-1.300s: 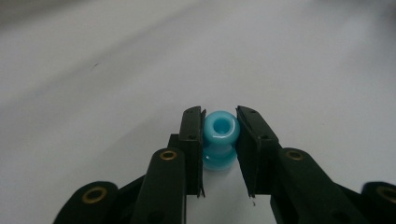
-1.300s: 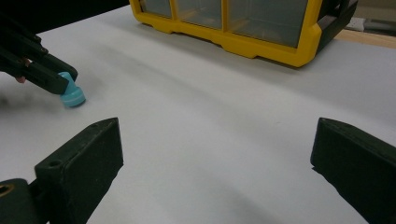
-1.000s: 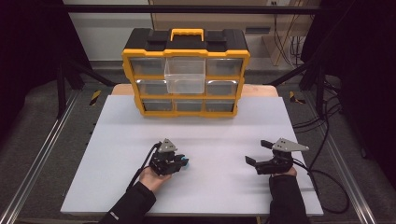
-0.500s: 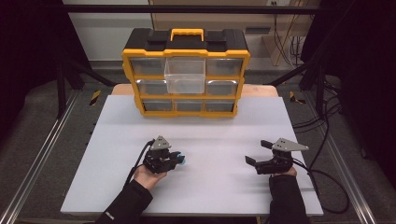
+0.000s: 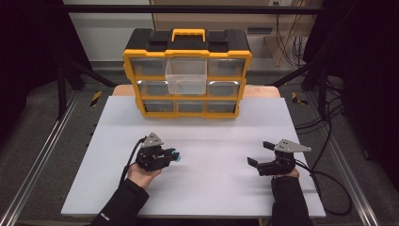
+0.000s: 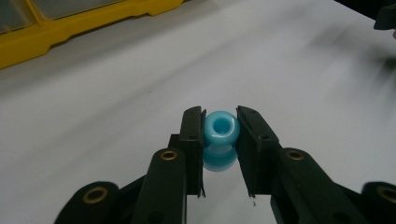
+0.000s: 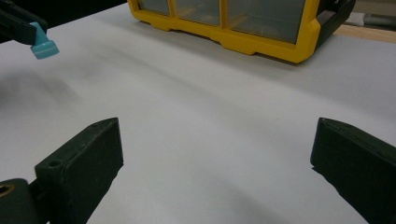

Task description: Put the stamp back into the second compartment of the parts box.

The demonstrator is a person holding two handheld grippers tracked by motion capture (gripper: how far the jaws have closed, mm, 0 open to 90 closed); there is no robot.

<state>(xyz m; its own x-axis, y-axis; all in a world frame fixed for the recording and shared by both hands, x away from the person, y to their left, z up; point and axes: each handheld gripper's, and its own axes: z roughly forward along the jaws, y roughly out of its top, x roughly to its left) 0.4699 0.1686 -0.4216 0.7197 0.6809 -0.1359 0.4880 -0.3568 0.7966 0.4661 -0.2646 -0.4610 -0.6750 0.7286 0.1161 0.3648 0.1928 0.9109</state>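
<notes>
Left gripper (image 5: 170, 155) has drifted slightly left and toward the person over the last second, clamped on the blue bead (image 6: 220, 129), held off the white table (image 5: 211, 188). Right gripper (image 5: 260, 155) hasn't moved, jaws wide apart, empty. The organizer (image 5: 187, 101) has its clear middle drawer (image 5: 186, 77) pulled out, probably the bead's destination, though I can't see inside it.

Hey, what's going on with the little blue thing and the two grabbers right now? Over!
Left gripper shut on the blue bead, held above the table. Right gripper open, empty. Clear middle drawer of the yellow organizer pulled out. Nothing between.
</notes>
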